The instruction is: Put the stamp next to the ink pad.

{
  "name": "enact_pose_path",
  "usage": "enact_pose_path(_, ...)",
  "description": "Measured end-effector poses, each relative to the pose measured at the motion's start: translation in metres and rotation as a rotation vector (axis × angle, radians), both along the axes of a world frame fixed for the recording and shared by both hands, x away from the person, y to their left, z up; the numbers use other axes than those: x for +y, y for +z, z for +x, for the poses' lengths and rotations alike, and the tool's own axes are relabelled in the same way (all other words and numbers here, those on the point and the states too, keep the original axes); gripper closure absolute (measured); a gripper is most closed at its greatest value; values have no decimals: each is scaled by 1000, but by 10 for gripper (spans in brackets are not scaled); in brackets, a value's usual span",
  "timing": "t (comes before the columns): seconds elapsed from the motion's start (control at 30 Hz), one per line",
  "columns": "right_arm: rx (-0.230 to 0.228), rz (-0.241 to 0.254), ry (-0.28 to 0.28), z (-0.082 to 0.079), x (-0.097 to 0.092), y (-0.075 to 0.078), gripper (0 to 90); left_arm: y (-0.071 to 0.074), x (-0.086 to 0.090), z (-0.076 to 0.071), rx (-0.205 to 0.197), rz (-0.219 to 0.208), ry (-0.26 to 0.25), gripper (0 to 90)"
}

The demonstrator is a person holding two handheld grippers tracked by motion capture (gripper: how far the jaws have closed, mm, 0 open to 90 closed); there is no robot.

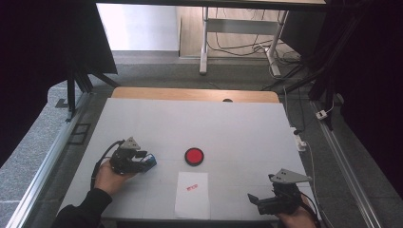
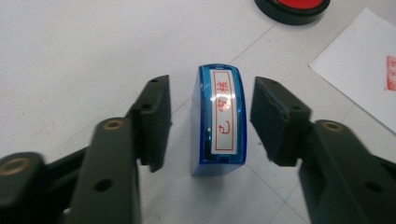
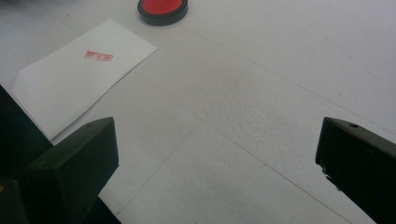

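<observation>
Take the white table (image 1: pixel 237 123) as your ground and the red ink pad (image 1: pixel 194 156) near its middle as your landmark. Just below the pad, toward you, lies the sheet of paper (image 1: pixel 192 194), already bearing a red stamp mark (image 1: pixel 192 187). Well to the pad's left, at about the same depth, the blue stamp (image 1: pixel 150 160) stands on the table, set down clear of both pad and paper.

Your left gripper (image 1: pixel 142 159) is the nearer one by far: it sits right at the stamp, while your right gripper (image 1: pixel 254 199) rests low at the table's near right corner, well apart from the pad, jaws spread wide with nothing between them.

In the left gripper view the stamp (image 2: pixel 218 120) stands between the jaws, its long axis running straight away from you, parallel to both. The left gripper (image 2: pixel 211 119) is released: a gap shows on each side, so neither pad presses it. To back away cleanly you would probably pull straight along that axis, not sideways.
</observation>
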State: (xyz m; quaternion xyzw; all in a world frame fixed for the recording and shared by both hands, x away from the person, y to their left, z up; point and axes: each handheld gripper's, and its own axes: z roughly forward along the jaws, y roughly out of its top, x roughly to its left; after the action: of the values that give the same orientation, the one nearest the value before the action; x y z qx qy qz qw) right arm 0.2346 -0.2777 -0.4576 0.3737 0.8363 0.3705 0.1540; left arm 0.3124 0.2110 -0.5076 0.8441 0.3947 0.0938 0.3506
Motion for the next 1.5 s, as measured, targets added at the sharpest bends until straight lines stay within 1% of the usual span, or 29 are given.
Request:
enact_pose_path(0.03,0,3,2,0,0,0,0,1,1,0,1,-8,9,436)
enact_pose_path(0.13,0,3,3,0,0,0,0,4,3,1,16,-59,25,349)
enact_pose_path(0.23,0,3,3,0,0,0,0,7,4,0,15,-87,26,290)
enact_pose_path(0.3,1,1,1,0,0,0,0,11,4,-2,9,-86,19,254)
enact_pose_path(0.37,2,2,0,0,0,0,0,15,5,-5,-4,-99,14,214)
enact_pose_path(0.47,3,4,-1,0,0,0,0,22,7,-9,-8,-126,16,172)
enact_pose_path(0.6,3,2,4,0,0,0,0,29,8,-17,-4,-137,28,101)
enact_pose_path(0.7,4,2,6,0,0,0,0,33,8,-22,-10,-127,32,86)
enact_pose_path(0.77,3,2,5,0,0,0,0,35,10,-26,-12,-138,34,69)
enact_pose_path(0.87,3,5,3,0,1,0,0,38,12,-31,-18,-144,35,54)
enact_pose_path(0.97,4,4,4,0,1,0,0,41,14,-38,-29,-144,39,37)
enact_pose_path(1.1,8,6,3,1,0,0,0,42,17,-46,-31,-144,42,10)
enact_pose_path(1.23,10,11,5,1,-1,0,0,43,22,-56,-34,-154,52,0)
enact_pose_path(1.37,12,17,4,1,-1,0,0,44,27,-67,-46,-169,58,0)
enact_pose_path(1.5,13,21,-3,1,-1,0,0,44,33,-79,-52,-182,58,0)
